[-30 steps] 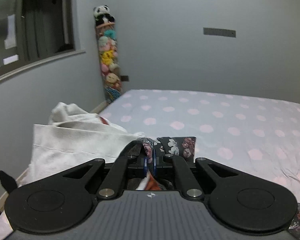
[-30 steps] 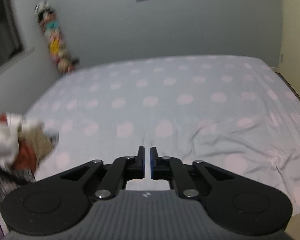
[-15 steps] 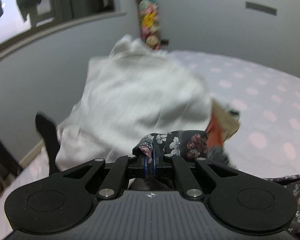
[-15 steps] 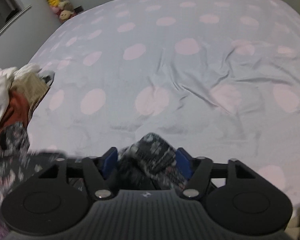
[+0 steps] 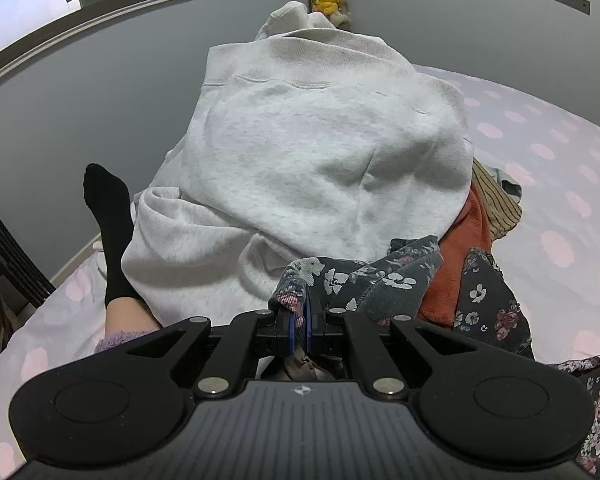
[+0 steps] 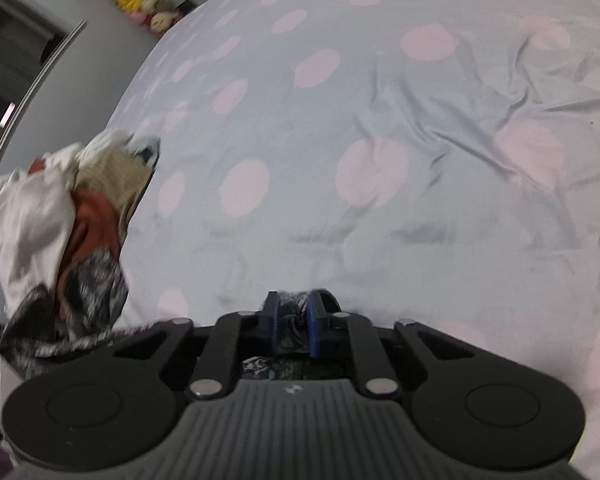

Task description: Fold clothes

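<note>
My left gripper pinches the floral garment; my right gripper, jaws just closing, clamps its other edge. The cloth spans between them; bare bed lies ahead.

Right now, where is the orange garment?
In the left wrist view, the orange garment sits right of centre, under the white sweatshirt, beside the floral garment.
</note>
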